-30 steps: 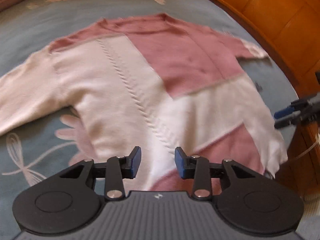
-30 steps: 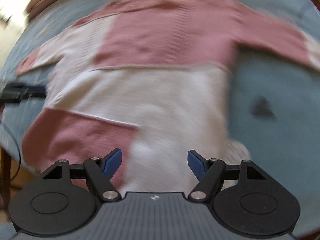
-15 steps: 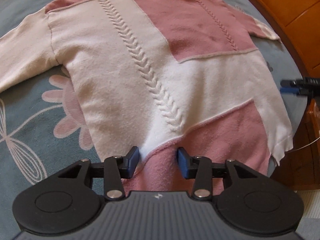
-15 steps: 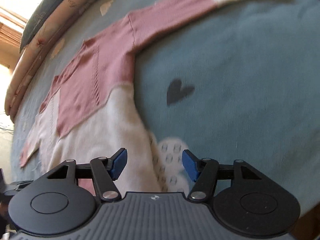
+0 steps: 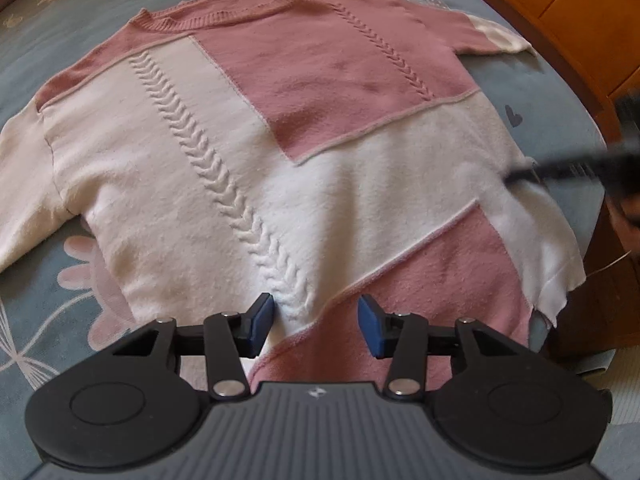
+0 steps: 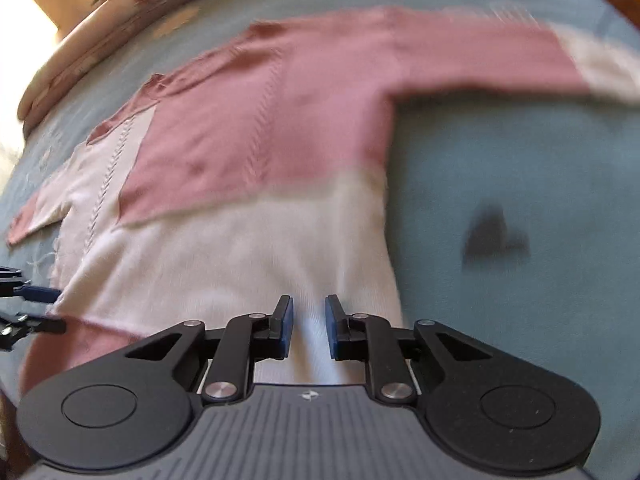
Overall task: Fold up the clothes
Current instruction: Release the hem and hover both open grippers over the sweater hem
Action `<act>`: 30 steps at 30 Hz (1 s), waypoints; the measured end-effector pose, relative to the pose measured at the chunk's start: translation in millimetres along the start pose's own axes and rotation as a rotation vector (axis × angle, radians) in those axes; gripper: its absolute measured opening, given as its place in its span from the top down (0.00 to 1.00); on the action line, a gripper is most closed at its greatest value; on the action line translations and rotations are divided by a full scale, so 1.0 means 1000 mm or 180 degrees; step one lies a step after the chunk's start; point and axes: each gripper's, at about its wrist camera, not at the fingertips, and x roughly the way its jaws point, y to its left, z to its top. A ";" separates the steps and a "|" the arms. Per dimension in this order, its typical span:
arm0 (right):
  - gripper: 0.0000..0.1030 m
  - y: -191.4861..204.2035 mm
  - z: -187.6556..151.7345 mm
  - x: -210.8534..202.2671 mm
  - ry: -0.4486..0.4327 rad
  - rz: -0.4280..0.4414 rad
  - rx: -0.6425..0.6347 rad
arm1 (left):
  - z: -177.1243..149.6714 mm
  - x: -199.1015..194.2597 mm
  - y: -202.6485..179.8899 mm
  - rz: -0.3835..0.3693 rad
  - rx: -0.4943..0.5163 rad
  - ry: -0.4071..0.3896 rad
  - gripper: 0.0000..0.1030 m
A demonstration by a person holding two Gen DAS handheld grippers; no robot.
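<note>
A pink and cream knit sweater (image 5: 320,184) lies flat, front up, on the bed, neckline at the far end. My left gripper (image 5: 316,322) hovers over the near hem where the cable stitch meets the pink panel. Its jaws are opening and nothing is pinched between them. My right gripper (image 6: 309,326) is over the cream hem of the sweater (image 6: 240,240) near its right side. Its jaws are closing to a narrow gap with cream knit showing in it, and the pads do not visibly press it. Each gripper shows in the other's view: right gripper (image 5: 568,170) blurred, left gripper (image 6: 52,310).
The blue bedspread (image 5: 48,320) has flower prints and a dark heart (image 6: 492,236). A wooden bed frame (image 5: 560,20) curves along the right. A rolled quilt or pillow (image 6: 80,60) lies at the far end. The sweater's right hem corner hangs near the bed's edge.
The left gripper came nearer to the hem and its jaws widened. The right gripper swung from the bare bedspread back over the cream hem, sank, and its jaws narrowed sharply.
</note>
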 end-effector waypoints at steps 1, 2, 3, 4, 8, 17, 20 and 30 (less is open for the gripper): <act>0.80 -0.002 -0.014 -0.007 0.0041 0.0022 0.0089 | 0.000 0.000 0.000 -0.0007 -0.0007 0.0009 0.55; 0.80 -0.003 -0.026 -0.013 0.0107 0.0035 0.0162 | 0.000 0.001 0.000 -0.0006 -0.0006 0.0019 0.55; 0.80 -0.004 -0.036 -0.018 0.0190 0.0040 0.0223 | 0.001 0.003 -0.001 -0.0001 -0.0004 0.0031 0.55; 0.80 -0.004 -0.045 -0.023 0.0261 0.0026 0.0267 | 0.002 0.004 -0.002 0.0007 -0.0005 0.0035 0.55; 0.76 0.006 -0.042 -0.033 0.0432 -0.0078 0.0146 | 0.009 0.007 -0.007 0.0008 -0.0006 0.0003 0.53; 0.68 0.024 0.075 -0.003 -0.0522 -0.0317 -0.0422 | 0.019 0.008 -0.020 -0.0006 0.0077 -0.0130 0.51; 0.69 0.019 0.081 0.020 -0.0387 -0.0437 -0.0325 | 0.018 0.008 -0.021 -0.0012 0.0094 -0.0146 0.50; 0.60 0.027 0.053 -0.012 -0.0187 -0.0370 -0.0236 | 0.015 0.008 -0.012 -0.0095 -0.0172 -0.0215 0.48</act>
